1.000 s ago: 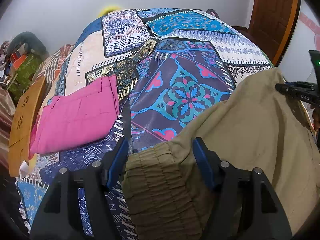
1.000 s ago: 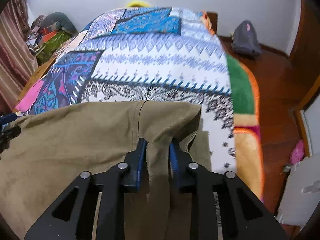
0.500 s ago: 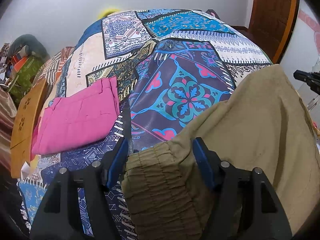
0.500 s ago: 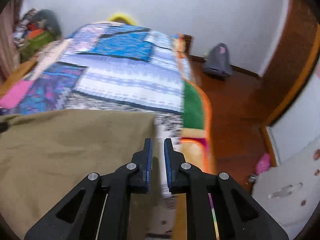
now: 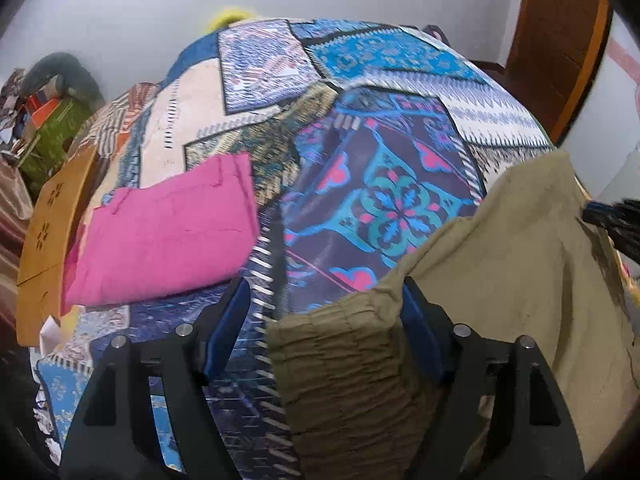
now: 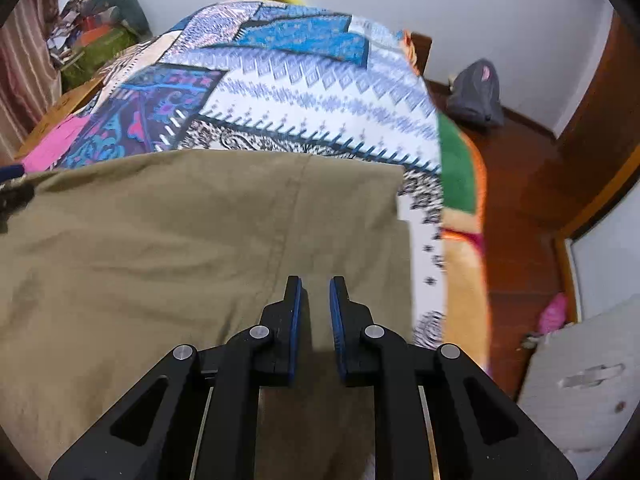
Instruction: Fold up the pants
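Olive pants spread across the lower part of both views on the patchwork bedspread, their near edge cut off by the frame.

The left gripper stands wide open, its jaws around the gathered waistband without pinching it; the waistband's underside is hidden. The right gripper, a second ago clamped on a fold of cloth, now hovers over the flat fabric with a narrow gap, holding nothing. Folded pink pants lie at centre left.

patchwork bedspread | folded pink cloth on it | grey bag on floor
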The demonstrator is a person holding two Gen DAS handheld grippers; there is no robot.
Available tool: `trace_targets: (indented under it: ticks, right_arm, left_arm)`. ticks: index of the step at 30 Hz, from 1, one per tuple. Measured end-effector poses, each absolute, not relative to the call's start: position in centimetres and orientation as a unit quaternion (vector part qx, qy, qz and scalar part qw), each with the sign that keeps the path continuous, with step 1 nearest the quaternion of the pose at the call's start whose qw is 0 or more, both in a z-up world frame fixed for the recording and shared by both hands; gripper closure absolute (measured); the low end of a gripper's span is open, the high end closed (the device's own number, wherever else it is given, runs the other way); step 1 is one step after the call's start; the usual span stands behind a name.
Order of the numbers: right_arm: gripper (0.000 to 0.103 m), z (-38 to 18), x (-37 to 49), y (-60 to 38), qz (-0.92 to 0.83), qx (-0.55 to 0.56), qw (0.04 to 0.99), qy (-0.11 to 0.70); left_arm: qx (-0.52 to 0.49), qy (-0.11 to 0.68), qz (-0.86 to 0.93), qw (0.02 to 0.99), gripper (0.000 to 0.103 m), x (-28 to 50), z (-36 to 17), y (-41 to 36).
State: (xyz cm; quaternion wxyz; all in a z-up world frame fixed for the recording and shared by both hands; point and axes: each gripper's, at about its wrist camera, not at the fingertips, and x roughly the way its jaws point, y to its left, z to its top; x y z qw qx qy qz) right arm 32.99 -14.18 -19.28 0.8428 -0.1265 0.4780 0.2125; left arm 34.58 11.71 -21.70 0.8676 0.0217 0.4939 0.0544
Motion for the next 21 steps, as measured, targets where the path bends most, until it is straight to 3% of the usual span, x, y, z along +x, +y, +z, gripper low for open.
trace_targets:
  ticks: [5, 11, 16, 21]
  right_arm:
    - [0.076, -15.6, 28.9, -13.5, 0.255, -0.111, 0.852, 0.443]
    - [0.076, -14.5, 25.5, -9.3, 0.328, -0.083, 0.836, 0.431]
    - [0.075, -16.5, 24.7, -6.1, 0.361, -0.079, 0.802, 0.470]
    - [0.076, -18.2, 23.8, -6.4, 0.359, -0.088, 0.783, 0.501]
  left_arm:
    - [0.021, 0.476, 0.053, 0.878, 0.028, 32.6, -19.1, 11.1]
    - [0.030, 0.467, -0.003, 0.884, 0.028, 29.4, -17.3, 8.0]
    - [0.082, 0.492, -0.022, 0.867, 0.028, 29.4, -19.6, 5.2]
    - [0.073, 0.508, -0.009, 0.858, 0.025, 30.1, -21.4, 6.2]
